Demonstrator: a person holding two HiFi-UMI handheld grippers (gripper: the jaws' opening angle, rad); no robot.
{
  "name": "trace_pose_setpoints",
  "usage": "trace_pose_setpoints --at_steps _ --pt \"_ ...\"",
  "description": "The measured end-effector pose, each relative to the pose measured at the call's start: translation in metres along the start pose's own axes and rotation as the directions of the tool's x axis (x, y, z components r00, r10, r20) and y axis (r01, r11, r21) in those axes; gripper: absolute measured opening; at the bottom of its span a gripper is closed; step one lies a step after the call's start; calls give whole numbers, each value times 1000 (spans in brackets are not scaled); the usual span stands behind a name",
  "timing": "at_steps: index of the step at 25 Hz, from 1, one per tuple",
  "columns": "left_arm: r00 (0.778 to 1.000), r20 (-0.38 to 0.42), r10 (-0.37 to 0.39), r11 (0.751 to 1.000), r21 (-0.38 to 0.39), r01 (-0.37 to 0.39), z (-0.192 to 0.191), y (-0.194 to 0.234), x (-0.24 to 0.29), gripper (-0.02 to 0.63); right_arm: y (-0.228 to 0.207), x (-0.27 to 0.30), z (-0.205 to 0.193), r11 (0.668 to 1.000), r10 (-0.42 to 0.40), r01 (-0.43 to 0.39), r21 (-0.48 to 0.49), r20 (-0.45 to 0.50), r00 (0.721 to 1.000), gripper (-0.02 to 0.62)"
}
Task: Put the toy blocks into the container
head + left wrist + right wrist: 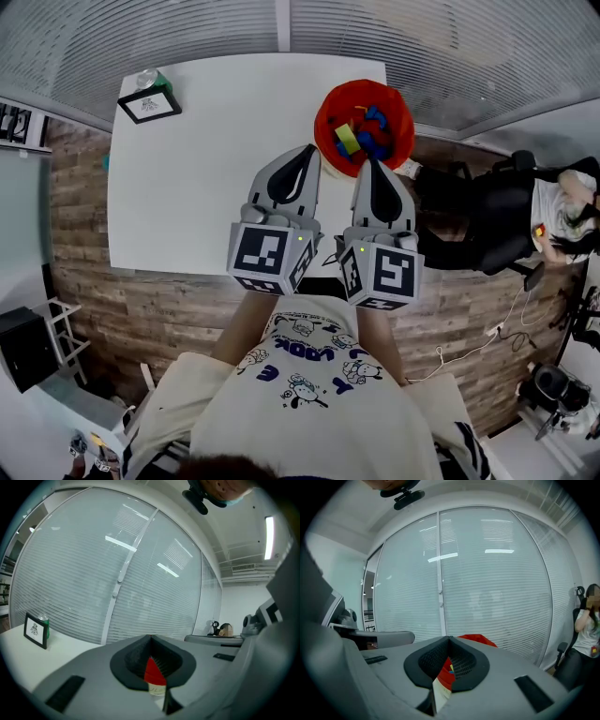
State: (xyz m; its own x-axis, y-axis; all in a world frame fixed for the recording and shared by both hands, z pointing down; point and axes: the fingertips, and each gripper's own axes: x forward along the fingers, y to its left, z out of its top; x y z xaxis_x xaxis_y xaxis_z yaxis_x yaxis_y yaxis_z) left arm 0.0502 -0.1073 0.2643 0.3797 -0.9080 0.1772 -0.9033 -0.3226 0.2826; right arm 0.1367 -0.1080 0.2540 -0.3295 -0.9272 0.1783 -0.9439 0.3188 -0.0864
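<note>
Closest to the head camera is the person's white printed T-shirt (309, 375), and both forearms reach forward from it over the near edge of a white surface (206, 178). Left gripper (311, 148) and right gripper (370, 161) hang side by side above that surface, each with its marker cube towards the person. In each gripper view the jaws stand together, tips meeting, with nothing held between them. A red container (321, 117) sits at the far right edge of the surface, just beyond the two jaw tips, and blue and yellow-green toy blocks (361, 131) lie inside it. Part of its red wall shows through the gap below the closed tips in both gripper views. A framed picture (148, 105) stands at the far left corner with a green can (150, 80) just behind it. Off the surface to the right sits another person (562, 211).
</note>
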Motion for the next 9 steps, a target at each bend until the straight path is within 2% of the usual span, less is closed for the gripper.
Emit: trace_pose_setpoints --at_steps 9 --pt "1000 -2 -6 1000 6 6 -4 -1 -10 25 6 -11 -1 1000 -7 7 -3 12 1000 -6"
